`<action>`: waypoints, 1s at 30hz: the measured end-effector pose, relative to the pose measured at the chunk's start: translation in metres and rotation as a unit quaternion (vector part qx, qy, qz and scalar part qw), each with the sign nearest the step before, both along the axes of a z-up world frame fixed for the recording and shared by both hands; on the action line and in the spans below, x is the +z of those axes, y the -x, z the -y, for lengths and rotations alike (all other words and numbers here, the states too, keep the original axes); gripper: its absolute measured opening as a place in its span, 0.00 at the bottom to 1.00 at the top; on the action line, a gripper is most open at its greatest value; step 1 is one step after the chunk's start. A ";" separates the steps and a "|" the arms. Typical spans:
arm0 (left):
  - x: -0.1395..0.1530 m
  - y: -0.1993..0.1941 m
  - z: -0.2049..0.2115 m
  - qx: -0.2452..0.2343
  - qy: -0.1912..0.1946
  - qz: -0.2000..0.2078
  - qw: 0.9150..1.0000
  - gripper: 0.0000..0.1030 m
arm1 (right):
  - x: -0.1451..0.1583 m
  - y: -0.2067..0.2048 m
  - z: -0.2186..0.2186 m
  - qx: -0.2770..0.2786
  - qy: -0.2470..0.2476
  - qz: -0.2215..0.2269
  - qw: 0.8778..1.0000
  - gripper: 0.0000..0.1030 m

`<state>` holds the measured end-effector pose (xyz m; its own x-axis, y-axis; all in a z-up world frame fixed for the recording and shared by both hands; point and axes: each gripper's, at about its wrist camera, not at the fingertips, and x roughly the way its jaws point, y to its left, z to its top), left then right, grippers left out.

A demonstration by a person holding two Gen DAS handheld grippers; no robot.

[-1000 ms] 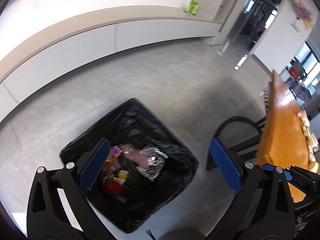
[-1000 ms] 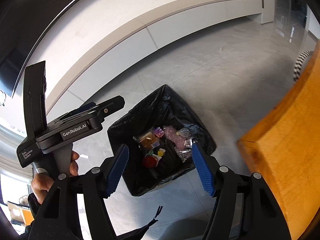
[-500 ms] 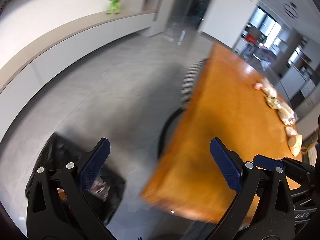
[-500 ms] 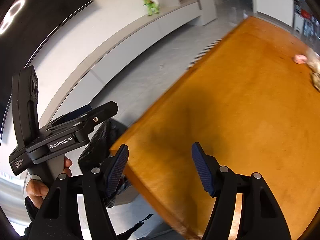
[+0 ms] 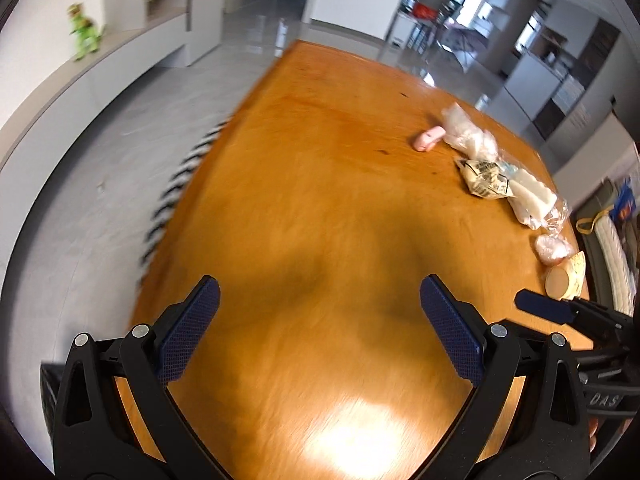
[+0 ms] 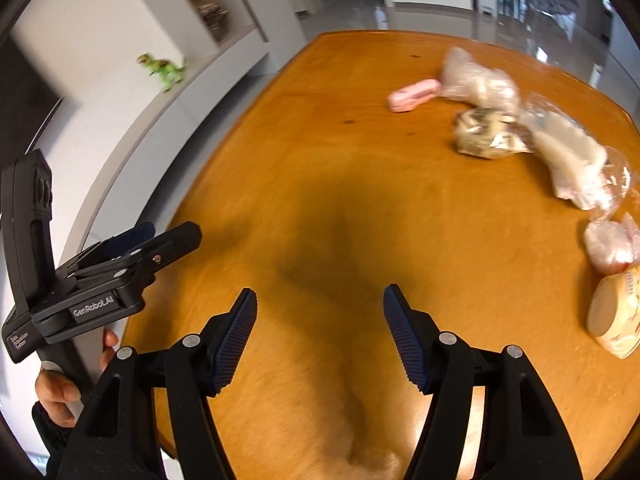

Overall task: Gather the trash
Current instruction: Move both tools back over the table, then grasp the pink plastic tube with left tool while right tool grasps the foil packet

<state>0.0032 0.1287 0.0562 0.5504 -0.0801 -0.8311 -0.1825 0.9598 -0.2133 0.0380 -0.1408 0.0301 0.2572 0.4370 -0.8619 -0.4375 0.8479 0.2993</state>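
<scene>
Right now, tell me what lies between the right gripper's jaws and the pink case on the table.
Nothing: bare table, only a shadow across it, between the right gripper and the pink case, seen in the right wrist view.

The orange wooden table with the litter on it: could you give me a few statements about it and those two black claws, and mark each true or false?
1. Both grippers are empty. True: the left gripper and the right gripper stand open over the orange wooden table with nothing between their blue pads.
2. A pink oblong case lies on the table. True, beside a crumpled clear plastic bag.
3. The trash lies directly under the grippers. False: it lies along the table's far right side; the wood below the grippers is bare.
4. A tan paper cup stands upright. False: it lies on its side near the right edge.
5. A green toy dinosaur sits on the table. False: it stands on the white ledge along the wall.
</scene>
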 end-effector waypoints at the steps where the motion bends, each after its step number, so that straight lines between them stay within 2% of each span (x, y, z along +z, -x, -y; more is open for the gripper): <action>1: -0.002 -0.012 0.005 -0.008 -0.001 -0.004 1.000 0.94 | -0.001 -0.017 0.008 -0.013 0.002 -0.003 1.000 0.65; 7: -0.011 -0.084 0.025 -0.031 0.008 -0.022 0.999 0.94 | -0.012 -0.082 0.035 -0.079 -0.004 -0.023 0.997 0.65; 11: -0.020 -0.128 0.046 -0.060 -0.031 -0.040 0.997 0.94 | -0.029 -0.122 0.047 -0.127 0.010 -0.042 0.991 0.65; 13: -0.025 -0.150 0.054 -0.071 -0.053 -0.050 0.995 0.94 | -0.036 -0.134 0.049 -0.133 0.007 -0.046 0.990 0.65; 18: -0.028 -0.184 0.061 -0.086 -0.072 -0.047 0.993 0.94 | -0.043 -0.153 0.039 -0.133 0.007 -0.035 0.991 0.64; 19: -0.028 -0.191 0.063 -0.089 -0.078 -0.047 0.992 0.94 | -0.044 -0.159 0.037 -0.132 0.015 -0.029 0.991 0.49; 21: -0.030 -0.203 0.064 -0.092 -0.077 -0.051 0.991 0.94 | -0.047 -0.161 0.031 -0.114 0.021 -0.034 0.993 0.33; 24: -0.029 -0.219 0.071 -0.105 -0.075 -0.051 0.990 0.94 | -0.045 -0.153 0.035 -0.115 0.024 -0.034 0.993 0.31; 25: -0.029 -0.222 0.075 -0.109 -0.078 -0.049 0.990 0.94 | -0.044 -0.150 0.037 -0.111 0.014 -0.039 0.993 0.17; 30: -0.032 -0.239 0.099 -0.136 -0.083 -0.047 0.986 0.92 | -0.040 -0.139 0.051 -0.100 -0.008 -0.046 0.994 0.14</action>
